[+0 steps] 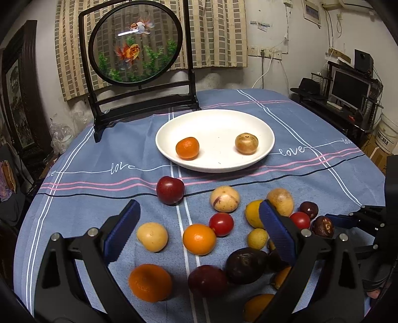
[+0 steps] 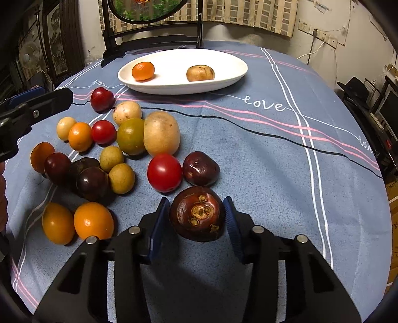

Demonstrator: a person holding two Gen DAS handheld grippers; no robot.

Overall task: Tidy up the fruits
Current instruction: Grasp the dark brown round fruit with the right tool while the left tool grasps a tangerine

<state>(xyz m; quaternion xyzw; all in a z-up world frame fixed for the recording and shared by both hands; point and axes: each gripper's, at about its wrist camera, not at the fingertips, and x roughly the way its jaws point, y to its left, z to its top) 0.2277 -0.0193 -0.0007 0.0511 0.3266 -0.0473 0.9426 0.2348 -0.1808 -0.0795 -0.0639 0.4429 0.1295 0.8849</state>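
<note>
Two fruits on white plate (image 1: 267, 146), blue tablecloth (image 1: 311, 179)

From the left wrist view, we could not see the whole yellow-orange fruit (image 1: 252, 213) behind the blue-padded finger (image 1: 276, 229) of the left tongs (image 1: 199, 234); only its left side showed. A small orange fruit (image 1: 279, 277) beside that finger's black arm was mostly covered, and another orange fruit (image 1: 257, 306) was cut off by the lower edge. The large orange citrus (image 1: 150, 282) nearest the lens was blurred. From the right wrist view, the round goldfish screen in its black frame (image 2: 146, 11) was cropped at the top edge. We could not tell whether the pads of the right tongs (image 2: 197, 223) touched the dark maroon scarred fruit (image 2: 197, 213) between them.
</note>
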